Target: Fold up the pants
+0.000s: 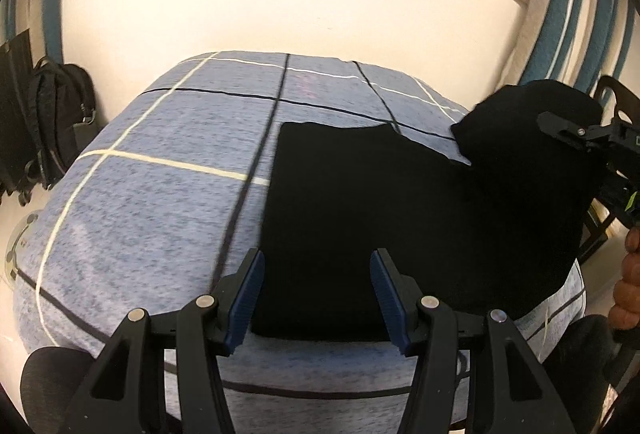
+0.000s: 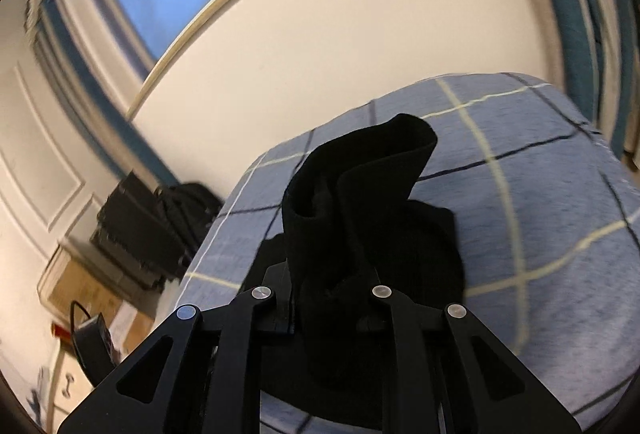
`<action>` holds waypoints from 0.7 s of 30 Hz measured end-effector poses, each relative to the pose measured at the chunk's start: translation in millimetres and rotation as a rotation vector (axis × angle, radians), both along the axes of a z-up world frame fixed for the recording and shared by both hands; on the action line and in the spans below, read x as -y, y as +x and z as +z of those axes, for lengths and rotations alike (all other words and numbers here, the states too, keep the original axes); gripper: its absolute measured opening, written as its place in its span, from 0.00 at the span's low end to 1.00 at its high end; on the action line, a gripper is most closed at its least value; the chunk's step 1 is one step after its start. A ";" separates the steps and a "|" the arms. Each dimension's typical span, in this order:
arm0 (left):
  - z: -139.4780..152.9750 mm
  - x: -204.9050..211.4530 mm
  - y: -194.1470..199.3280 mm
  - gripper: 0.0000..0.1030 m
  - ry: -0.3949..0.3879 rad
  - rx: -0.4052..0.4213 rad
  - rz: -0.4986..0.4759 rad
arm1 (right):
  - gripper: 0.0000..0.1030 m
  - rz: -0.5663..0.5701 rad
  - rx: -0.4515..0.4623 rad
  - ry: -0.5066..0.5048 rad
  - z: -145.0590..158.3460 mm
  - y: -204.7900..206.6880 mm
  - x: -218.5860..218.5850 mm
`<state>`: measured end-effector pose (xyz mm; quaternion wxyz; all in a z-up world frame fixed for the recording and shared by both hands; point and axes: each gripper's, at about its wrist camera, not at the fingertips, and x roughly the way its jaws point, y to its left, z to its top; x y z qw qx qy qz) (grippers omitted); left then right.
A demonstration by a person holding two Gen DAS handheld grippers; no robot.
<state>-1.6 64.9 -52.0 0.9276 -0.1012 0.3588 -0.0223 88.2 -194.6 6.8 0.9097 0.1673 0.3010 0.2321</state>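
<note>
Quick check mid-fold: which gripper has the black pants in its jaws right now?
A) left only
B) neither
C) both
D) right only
D: the right gripper is clamped on a lifted bunch of the black pants, while the left gripper hangs open with nothing between its fingers.

Black pants [image 2: 360, 202] in tongs [image 2: 328, 298] — lifted

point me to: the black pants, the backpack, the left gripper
black pants [image 1: 360, 218]: left wrist view, on the flat part lying on the bed.
backpack [image 1: 64, 114]: left wrist view, on its body, against the wall.
left gripper [image 1: 318, 298]: left wrist view, midway between its open jaws.
</note>
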 end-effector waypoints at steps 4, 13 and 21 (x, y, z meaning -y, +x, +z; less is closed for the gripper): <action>-0.2 -15.2 -5.5 0.56 -0.016 0.003 0.034 | 0.16 0.087 -0.008 -0.075 -12.5 5.6 -44.0; -1.4 -49.0 -18.9 0.56 -0.045 0.004 0.110 | 0.16 0.210 -0.046 -0.225 -48.2 6.7 -115.4; -2.4 -71.9 -26.1 0.56 -0.061 0.005 0.168 | 0.46 0.281 -0.054 -0.308 -71.8 -3.9 -142.6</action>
